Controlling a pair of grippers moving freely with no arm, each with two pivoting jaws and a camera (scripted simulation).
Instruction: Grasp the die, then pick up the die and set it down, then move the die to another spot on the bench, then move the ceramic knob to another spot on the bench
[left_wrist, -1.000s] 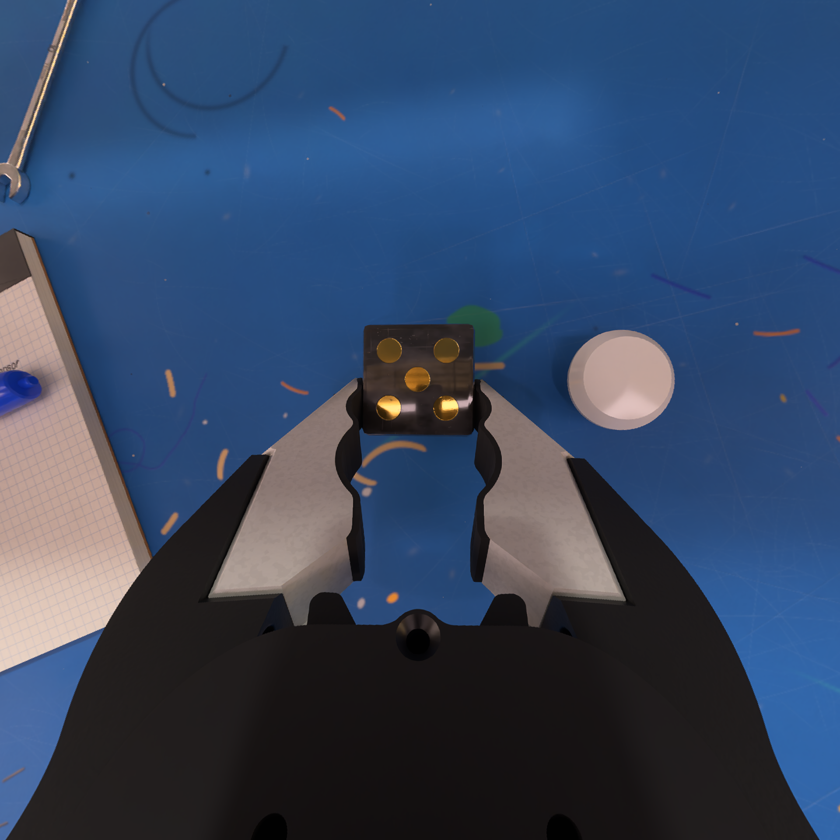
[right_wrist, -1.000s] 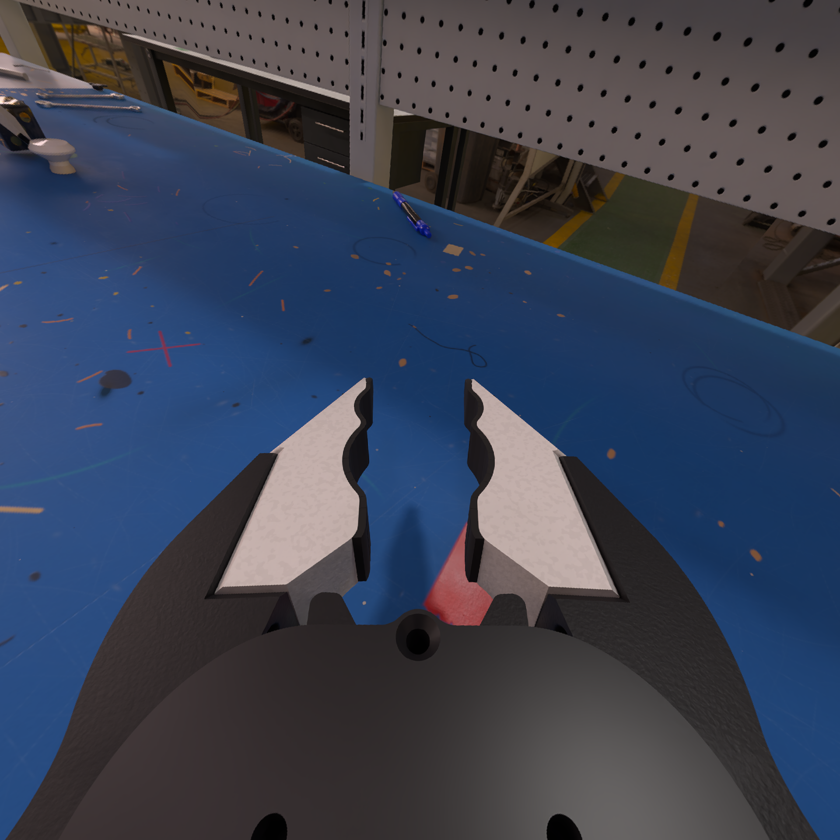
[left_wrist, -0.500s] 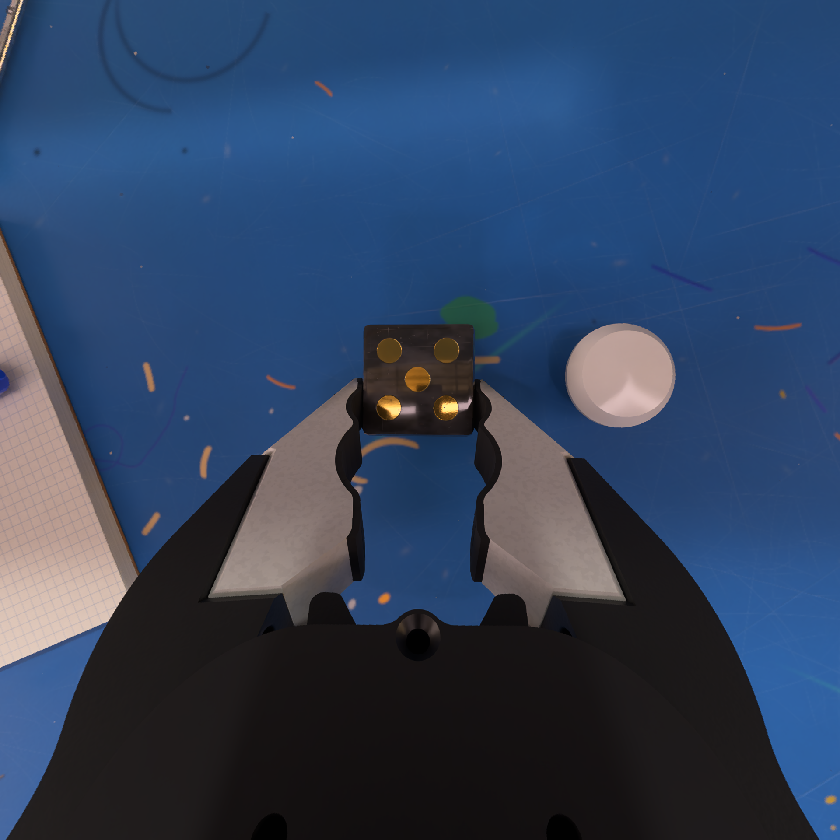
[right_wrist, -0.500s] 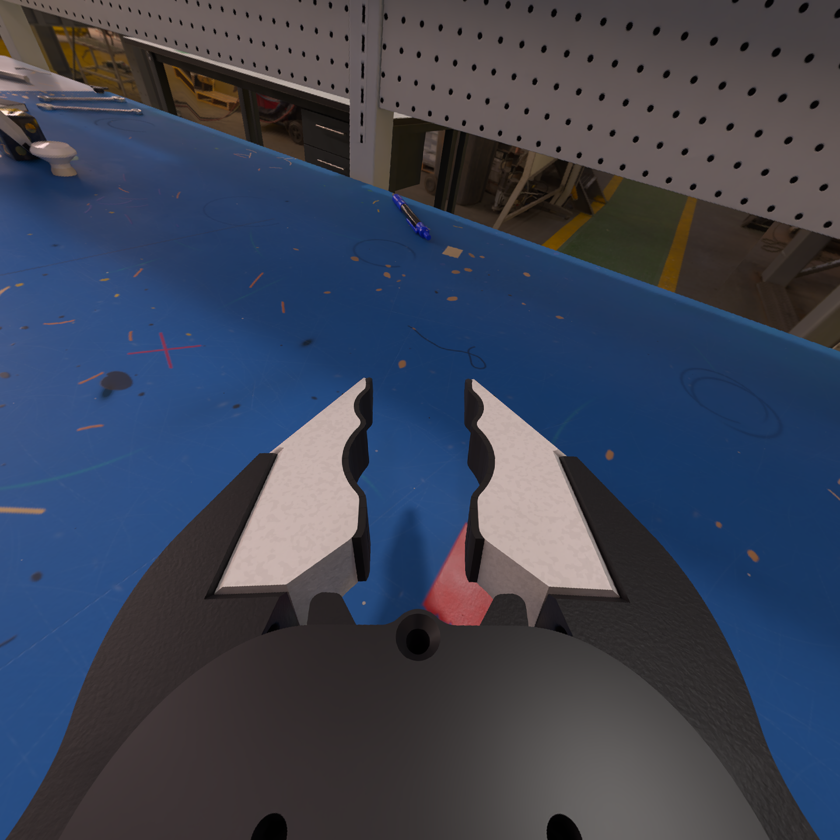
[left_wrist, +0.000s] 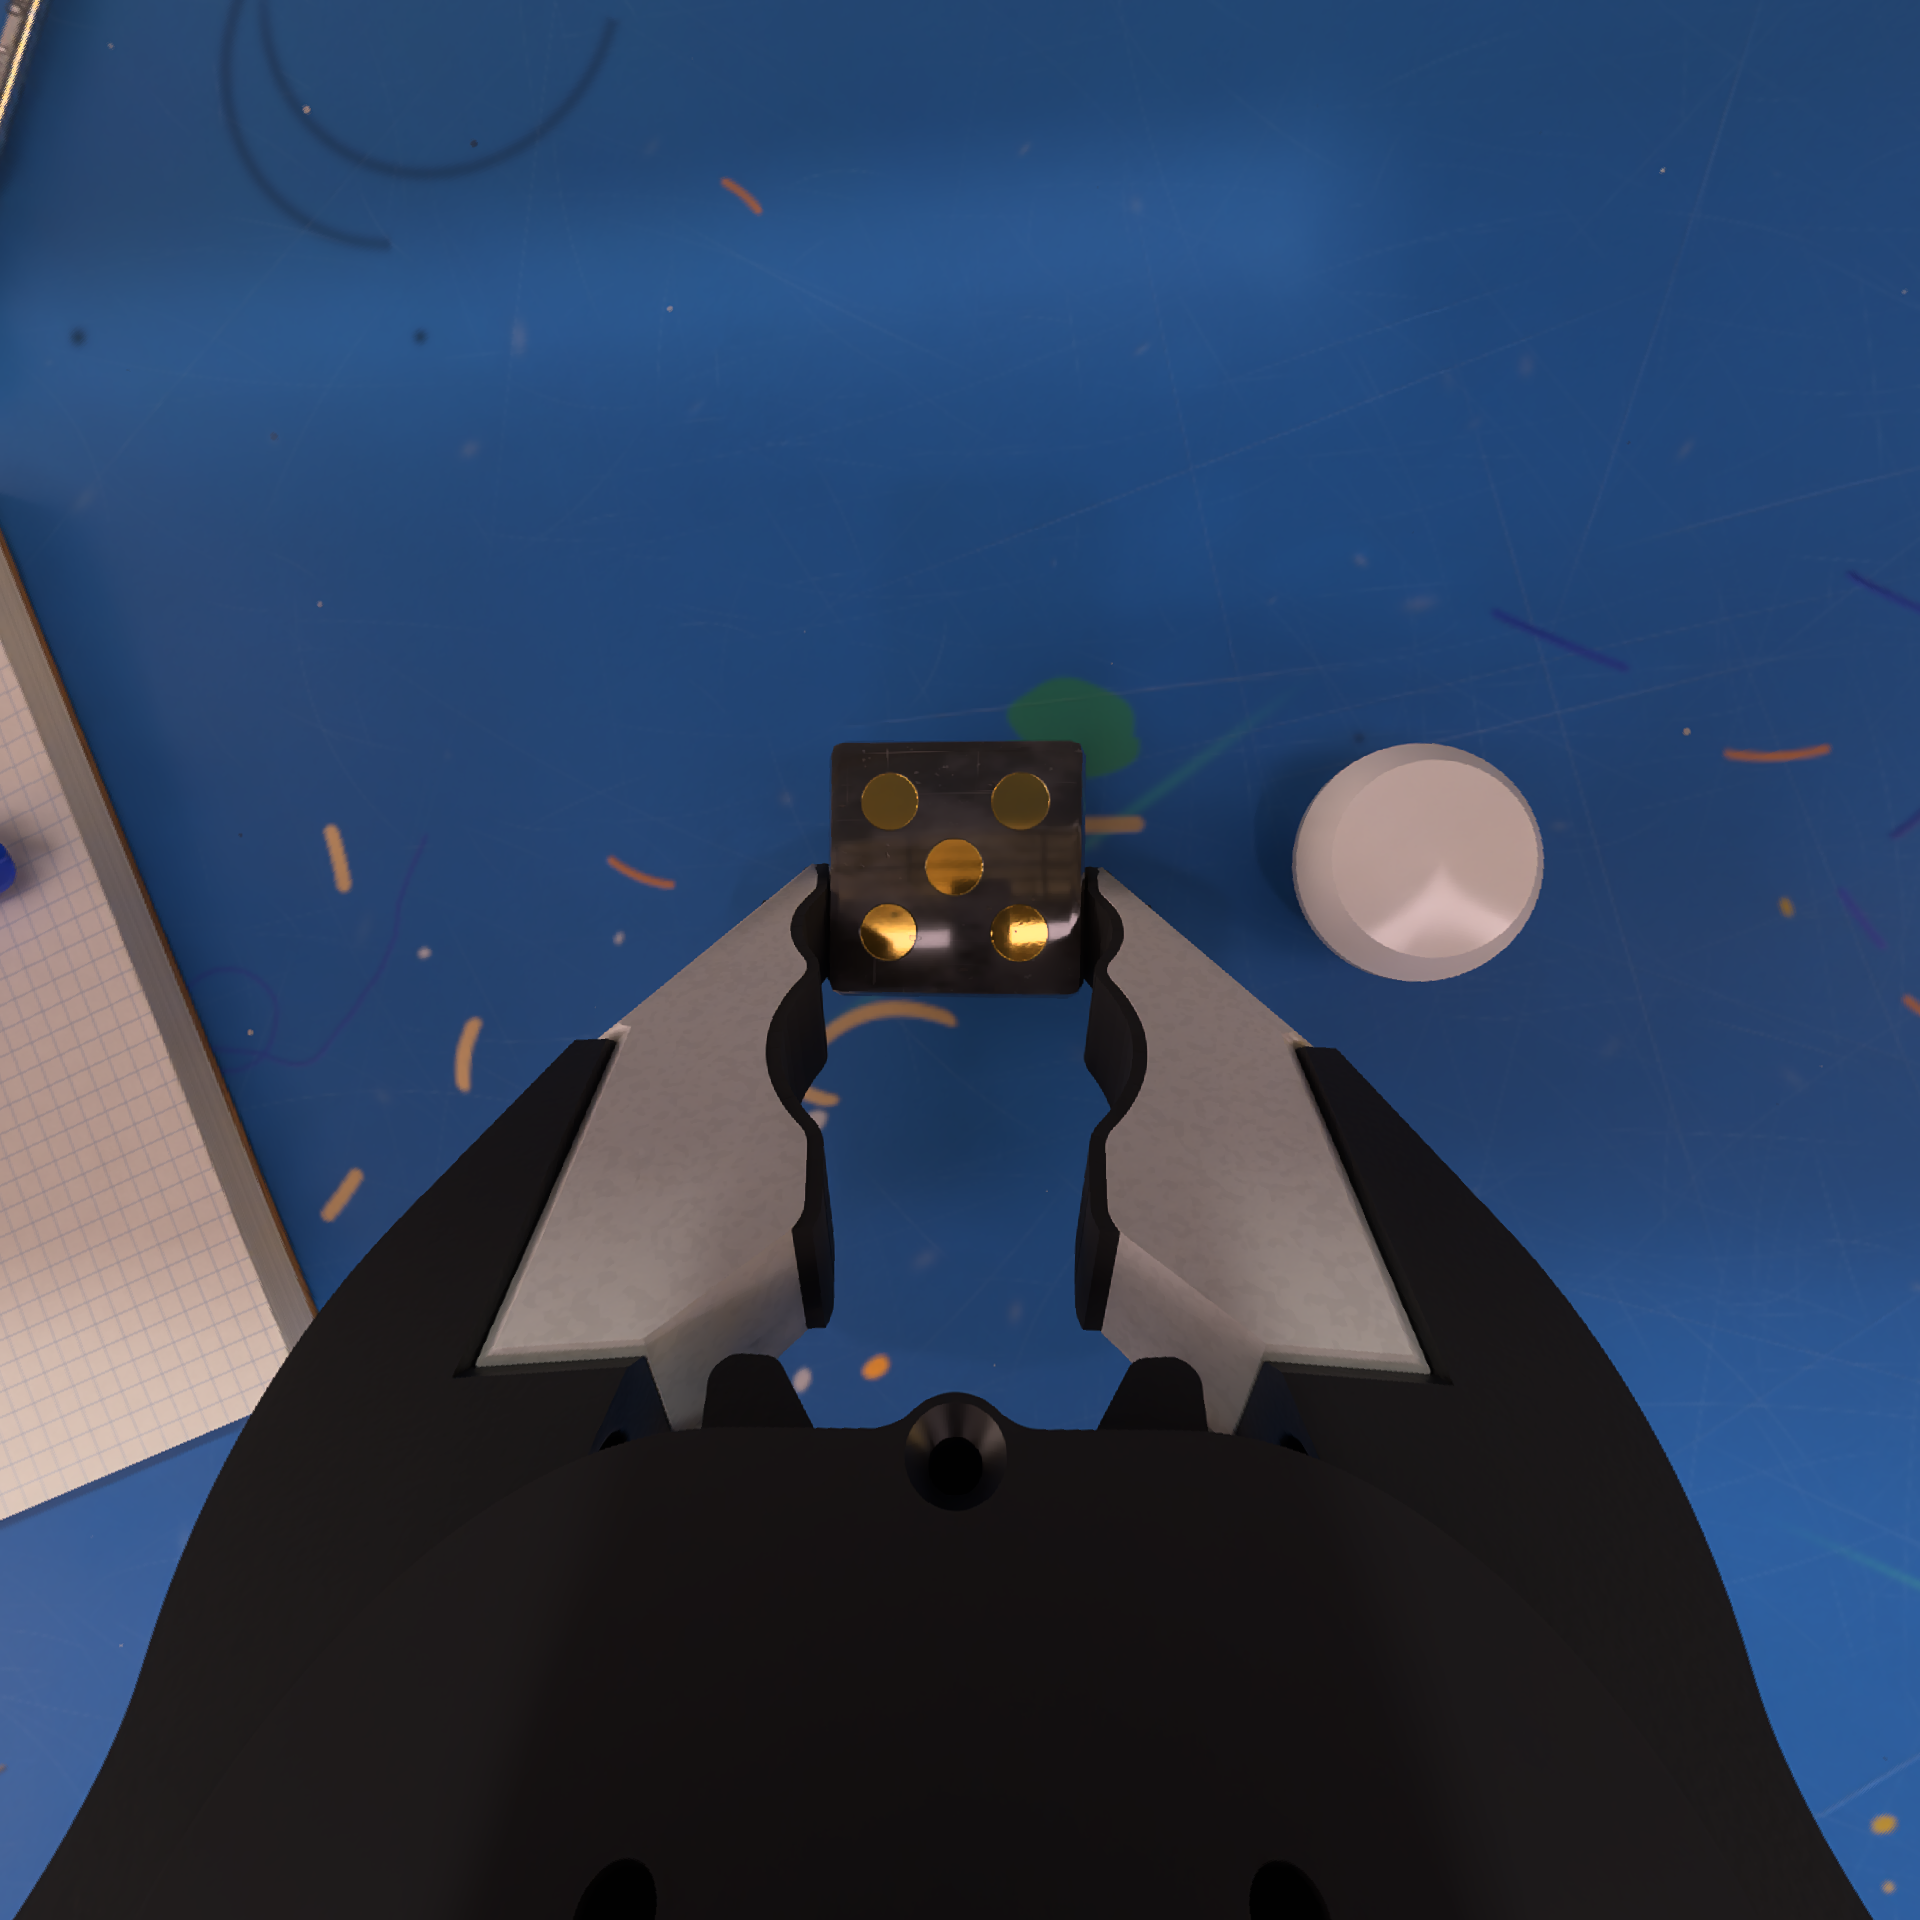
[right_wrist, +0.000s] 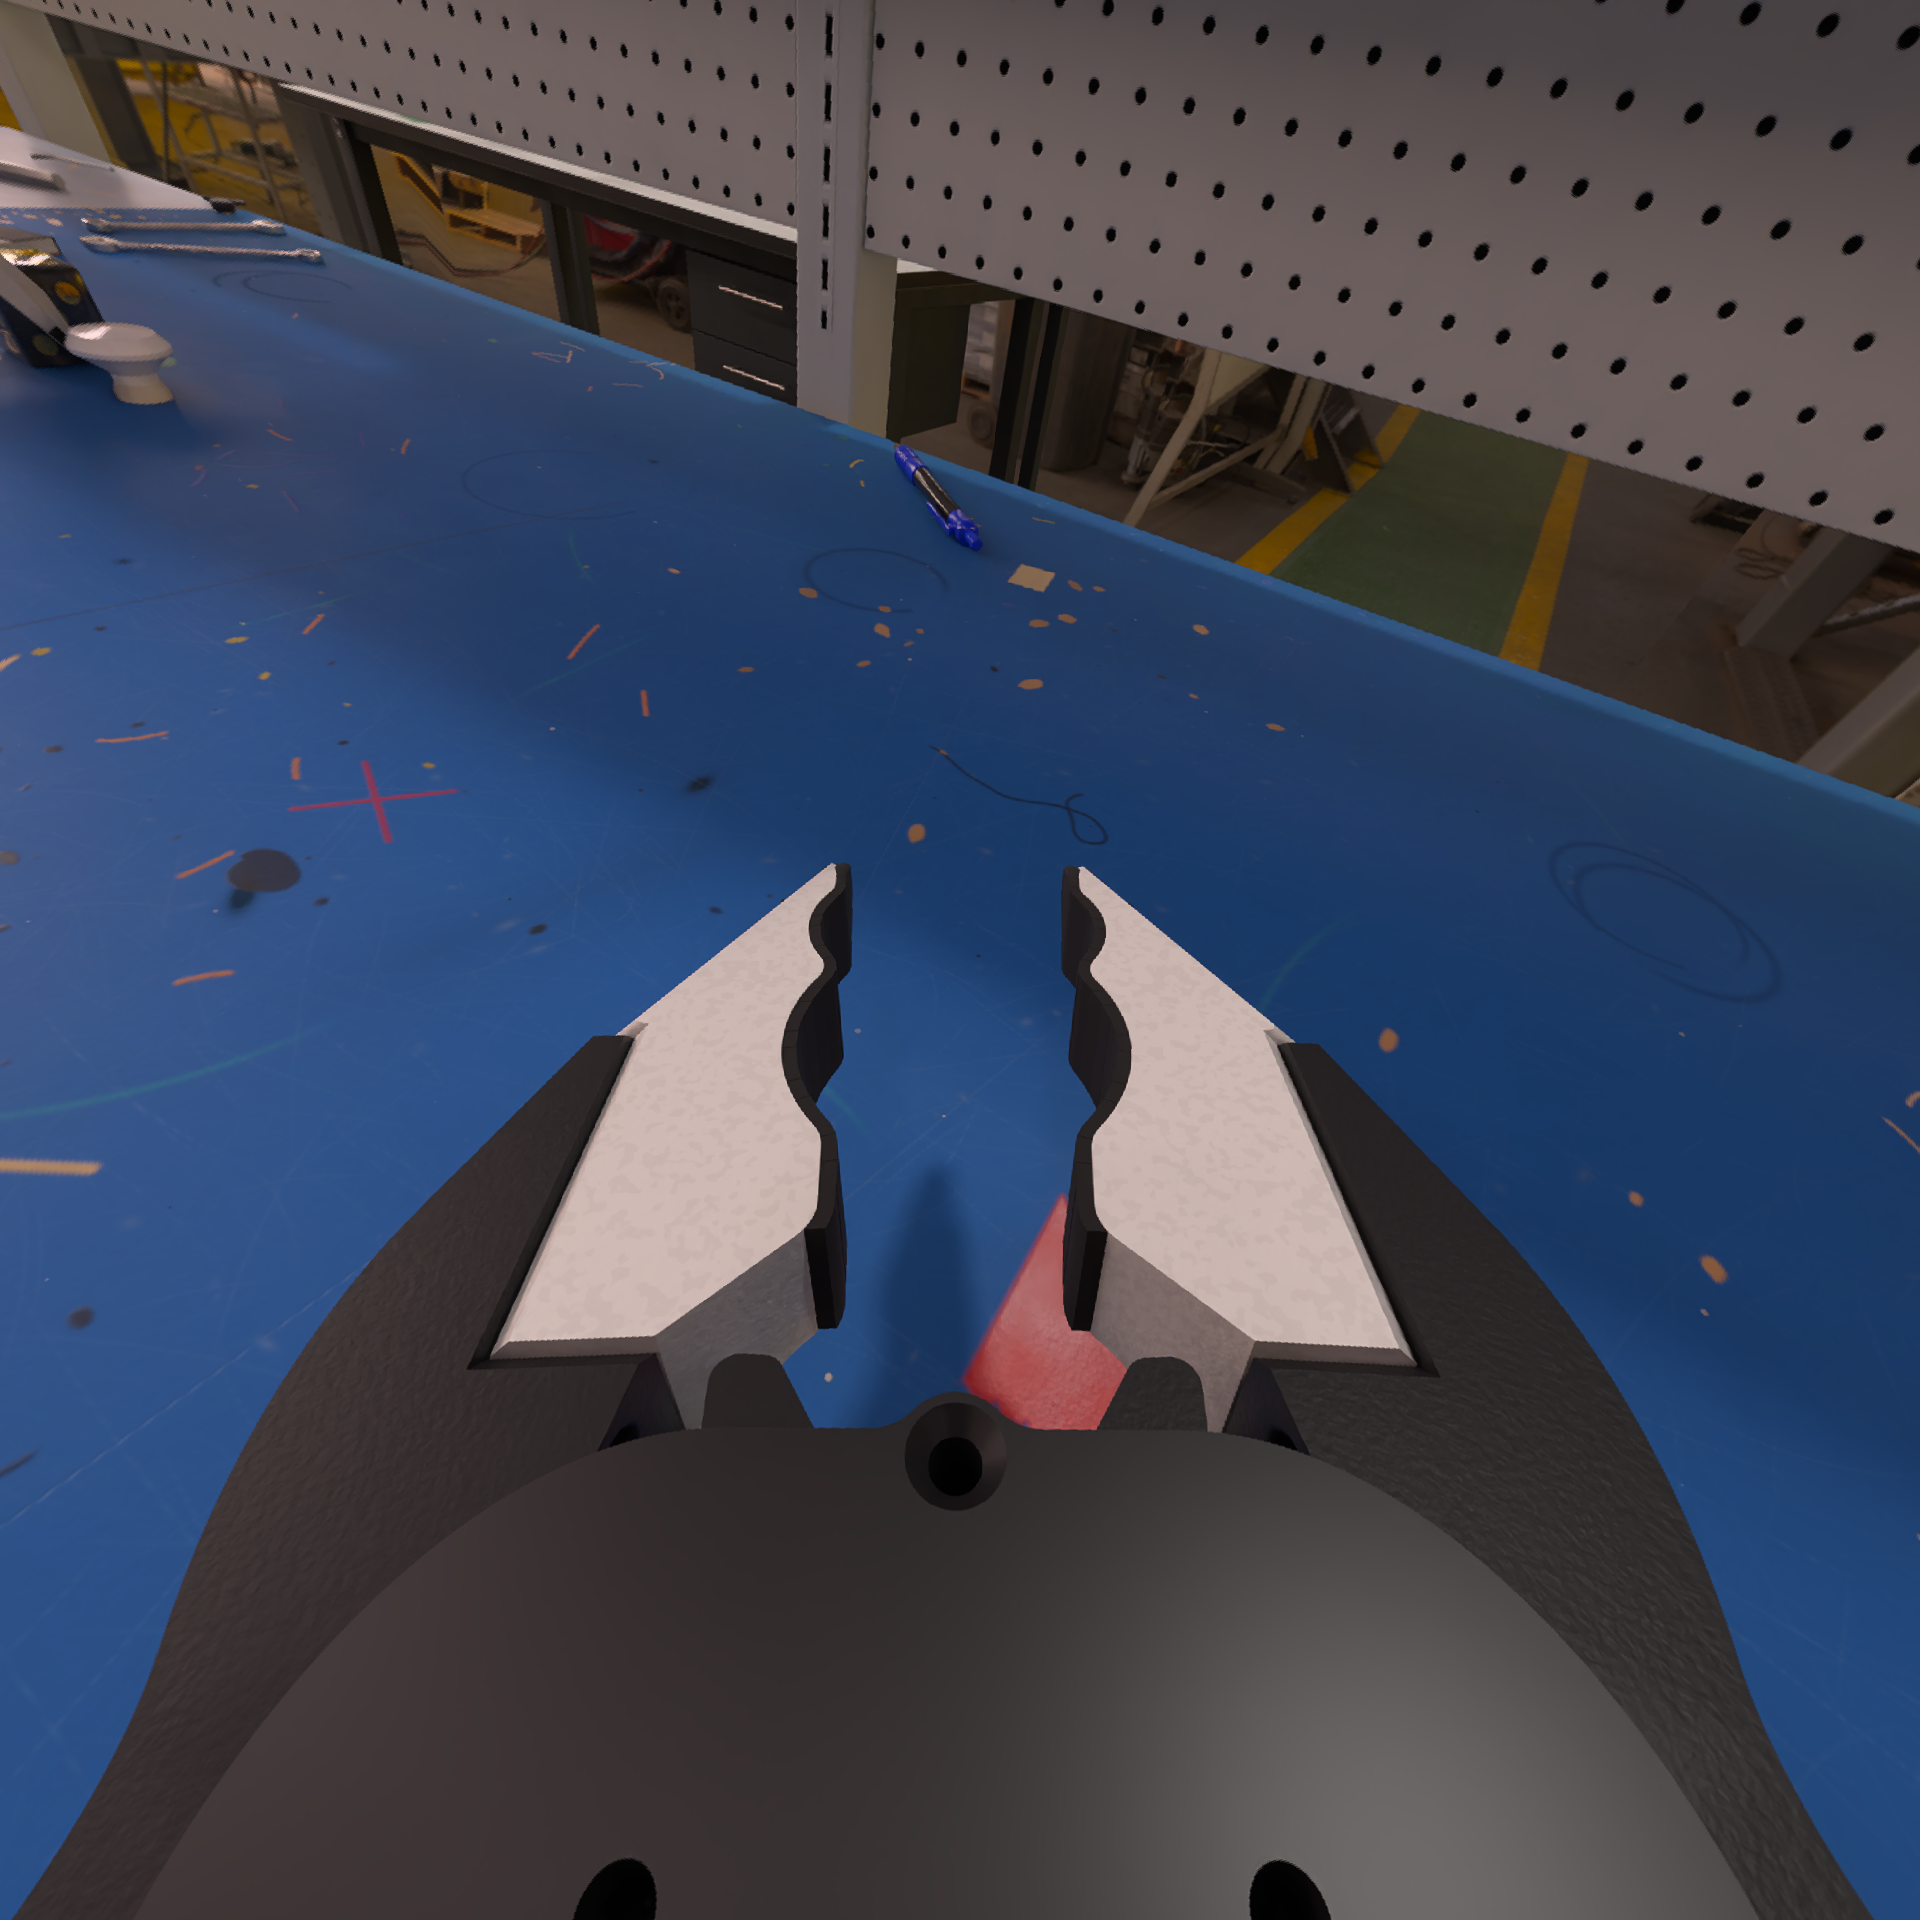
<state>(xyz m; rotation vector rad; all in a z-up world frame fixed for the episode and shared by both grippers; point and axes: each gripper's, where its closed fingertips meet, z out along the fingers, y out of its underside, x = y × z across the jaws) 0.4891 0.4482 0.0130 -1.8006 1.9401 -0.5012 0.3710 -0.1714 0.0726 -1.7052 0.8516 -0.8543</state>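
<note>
Two fingertips of the left hand-held gripper (left_wrist: 956, 914) press against opposite sides of the black die (left_wrist: 956, 868), so it is closed on the die and holding it near the very ends of its fingers. The face turned to the camera shows five gold pips. The left wrist view looks straight down on the blue worktop (left_wrist: 1039, 416); whether the die touches the surface or hangs just above it cannot be told. Near the die, on its right and apart from it, the white ceramic knob (left_wrist: 1418, 862) stands on the worktop, round top up. A green paint blot (left_wrist: 1081, 717) shows just past the die's far edge. At the left edge lies a graph-paper pad (left_wrist: 94, 1195) (only part of it in view).

Over another stretch of worktop, the right hand-held gripper (right_wrist: 956, 894) hangs with its fingers parted and nothing between them. A blue pen (right_wrist: 937, 499) lies by the far edge, under a grey pegboard (right_wrist: 1351, 156).
</note>
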